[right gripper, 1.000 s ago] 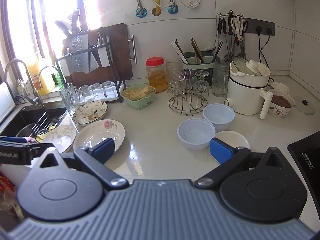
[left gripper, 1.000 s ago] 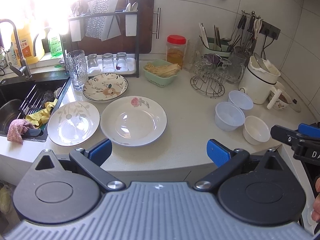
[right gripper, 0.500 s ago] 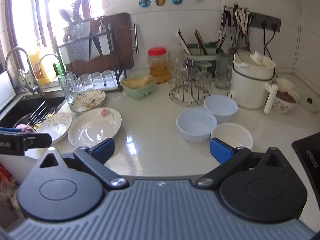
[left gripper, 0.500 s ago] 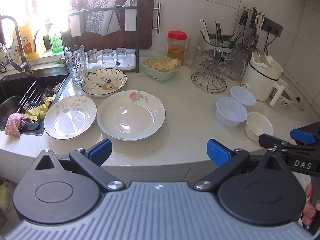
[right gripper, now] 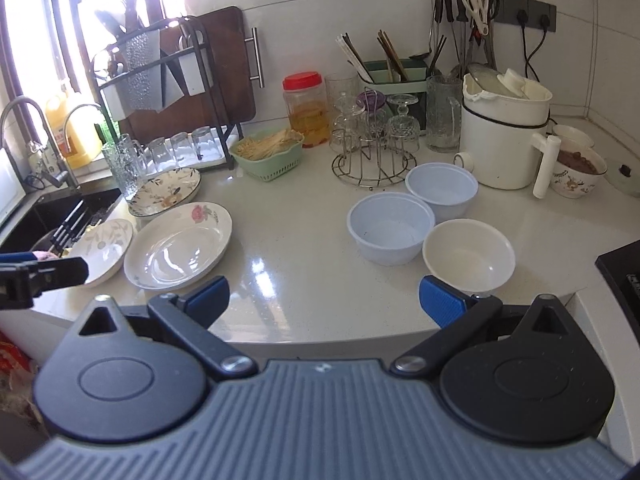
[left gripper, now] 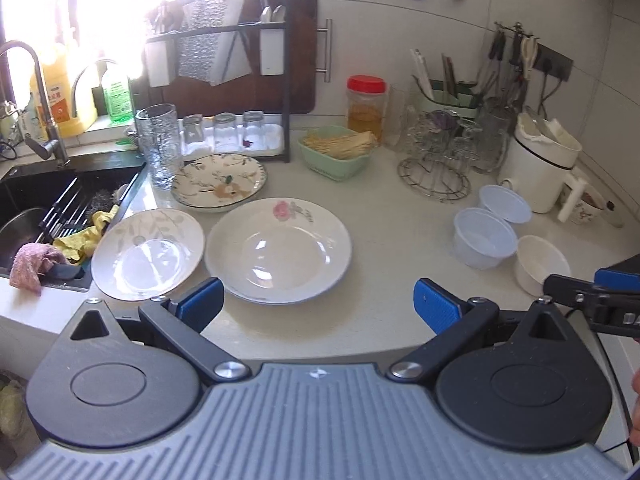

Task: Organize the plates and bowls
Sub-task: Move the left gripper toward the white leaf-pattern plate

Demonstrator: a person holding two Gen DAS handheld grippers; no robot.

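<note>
Both pairs of jaws stand spread wide with nothing between them: our left gripper hangs off the front edge of the counter facing the plates, and our right gripper does the same facing the bowls, so each side is lined up with its own kind of dish.

We see three plates lying flat and unstacked. The rose plate, the largest, sits nearest the middle of the counter; the leaf plate lies just beside it toward the sink, their rims close or touching; the floral plate is behind them, and its front edge may overlap the rose plate's rim, though the fisheye makes that hard to judge. As the widest, the rose plate looks to us like the natural base for a stack.

Three bowls cluster upright to the right: two pale blue bowls side by side and a white bowl nearest the front edge, all apparently touching. They look similar enough to nest.

Around them stand a wire glass rack, a green basket, a white kettle and a tall glass beside the sink, leaving the counter open between the two groups
</note>
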